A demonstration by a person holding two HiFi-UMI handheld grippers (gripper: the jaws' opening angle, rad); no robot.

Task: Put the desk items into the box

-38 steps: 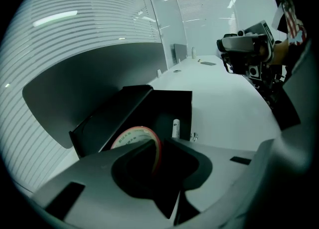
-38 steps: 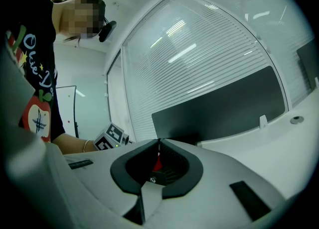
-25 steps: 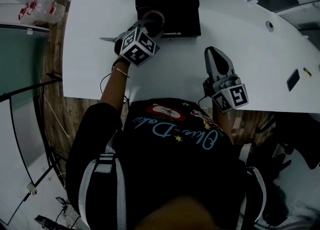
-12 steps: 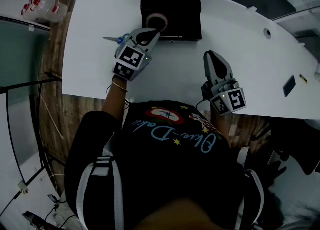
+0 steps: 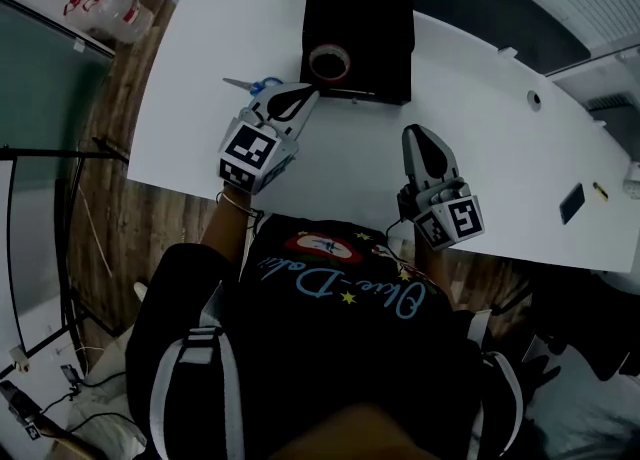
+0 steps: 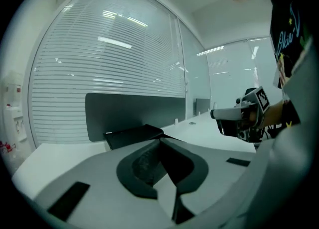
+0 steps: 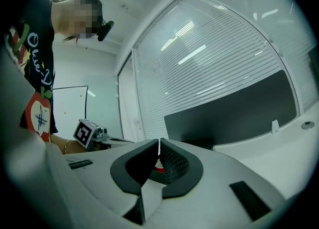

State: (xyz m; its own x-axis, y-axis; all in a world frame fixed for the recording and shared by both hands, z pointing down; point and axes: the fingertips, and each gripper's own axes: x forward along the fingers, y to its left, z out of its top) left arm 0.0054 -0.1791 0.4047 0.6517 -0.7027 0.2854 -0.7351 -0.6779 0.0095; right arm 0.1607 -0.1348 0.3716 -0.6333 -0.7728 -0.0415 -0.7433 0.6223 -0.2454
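White and smooth, the tabletop (image 5: 200, 68) is seen with a curved far edge. A black rectangular box (image 5: 380, 33) with straight walls stands open on it at the far side, and no print can be made out on the box. Nearer than the box, a dark shirt (image 5: 330, 368) is worn by the person. Light-blue cursive lettering and small yellow stars are spread across it beside a red oval patch, but the words cannot be read for certain.

The left tool (image 5: 308, 94), moulded in grey plastic, is held just in front of the box's near left corner. Its jaws have just been closing and are brought together at the tips, with nothing between them. A pebbled texture is shown on its dark pads (image 6: 144, 163). The right tool (image 5: 417, 133) is held to the right of the box and nearer the person, apart from it. Its jaws are closed on nothing, with only a thin slit left between cross-hatched pads (image 7: 172, 166). Square black-and-white markers are carried on each tool's cube (image 5: 247, 151).

Inside the box, at its near left corner, a ring-shaped roll of tape (image 5: 328, 63), reddish in colour, is laid flat. Left of the box, just beside the left tool, scissors (image 5: 252, 85) with blue handles and metal blades are lying on the tabletop. Far to the right of the box, a small flat black rectangle (image 5: 572, 203) is lying near the tabletop's edge.
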